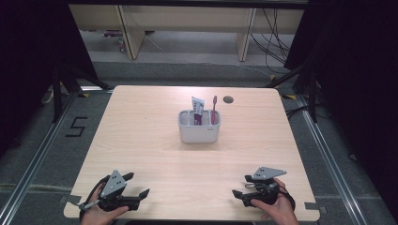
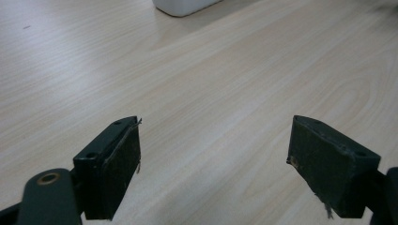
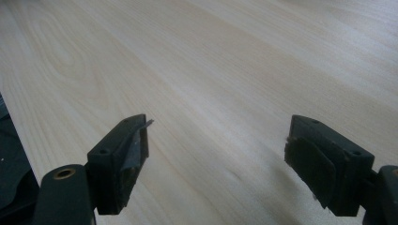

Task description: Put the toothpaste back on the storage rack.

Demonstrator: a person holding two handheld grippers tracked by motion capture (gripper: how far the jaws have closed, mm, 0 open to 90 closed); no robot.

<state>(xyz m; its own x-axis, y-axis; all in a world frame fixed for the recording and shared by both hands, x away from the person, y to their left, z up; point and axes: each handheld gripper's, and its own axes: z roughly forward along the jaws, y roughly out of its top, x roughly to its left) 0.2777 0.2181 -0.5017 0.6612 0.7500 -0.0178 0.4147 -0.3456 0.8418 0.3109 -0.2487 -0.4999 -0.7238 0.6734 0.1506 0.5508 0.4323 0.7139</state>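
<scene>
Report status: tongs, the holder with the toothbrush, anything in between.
Left tongs and right tongs open, empty, at near table edge. White holder mid-table, toothpaste tube and pink toothbrush upright inside. Bare table between.

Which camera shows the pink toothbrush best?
The high view: the pink toothbrush stands upright in the white holder beside the toothpaste tube, seen whole above the rim. The left gripper view catches just the holder's bottom edge; the right gripper view looks across bare table.
</scene>
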